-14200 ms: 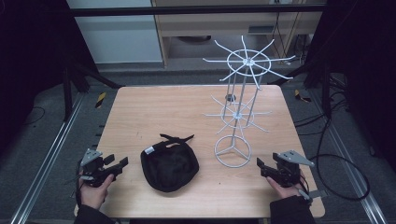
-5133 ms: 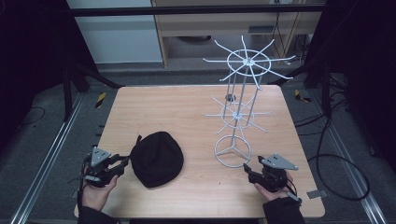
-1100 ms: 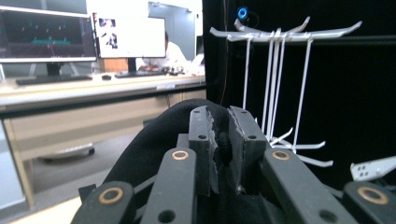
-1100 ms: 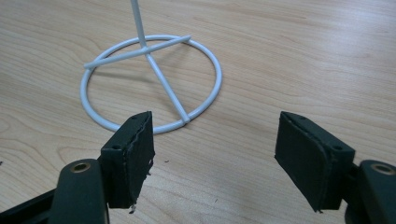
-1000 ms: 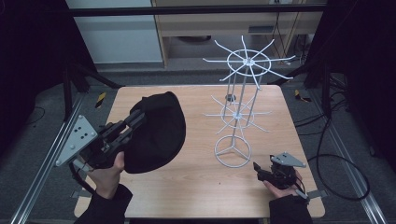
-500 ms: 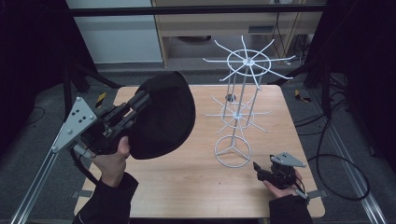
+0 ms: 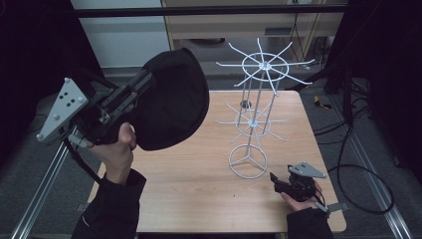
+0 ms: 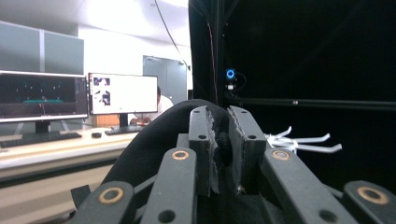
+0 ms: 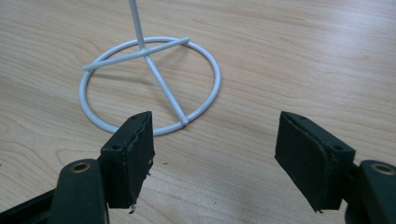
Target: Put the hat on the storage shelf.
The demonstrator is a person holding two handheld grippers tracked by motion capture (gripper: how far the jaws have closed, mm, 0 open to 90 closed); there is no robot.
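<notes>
the left gripper (image 7: 142,84) is raised well above the tabletop (image 7: 199,179), up at the left of the high view, and its fingers (image 8: 203,144) are clamped on a fold of the black cap (image 7: 171,107), which hangs in the air from that pinch, clear of the wood and level with the upper part of the white wire rack (image 7: 259,107). in the left gripper view the two pads are pressed nearly together with dark cloth caught between them, the cap's crown (image 8: 154,144) bulging below and to the left, and a few white prongs of the rack (image 8: 303,140) showing just beyond at the right. the right gripper (image 7: 283,181) rests low at the near right of the tabletop, its fingers (image 9: 130,149) spread wide apart and holding nothing; in its own view the rack's ring base (image 9: 149,88) lies just ahead of them. the step in hand looks like the carry: the cap is lifted and on its way toward the rack, not yet on it. the next move, as i judge it, calls for bringing the cap across to one of the upper prongs, lowering it so the wire catches inside the crown or under the band, and only then letting go. the rack seems light and tall, so the free right gripper may need to steady the base ring, lest a sideways push from the cap tip the rack over.
</notes>
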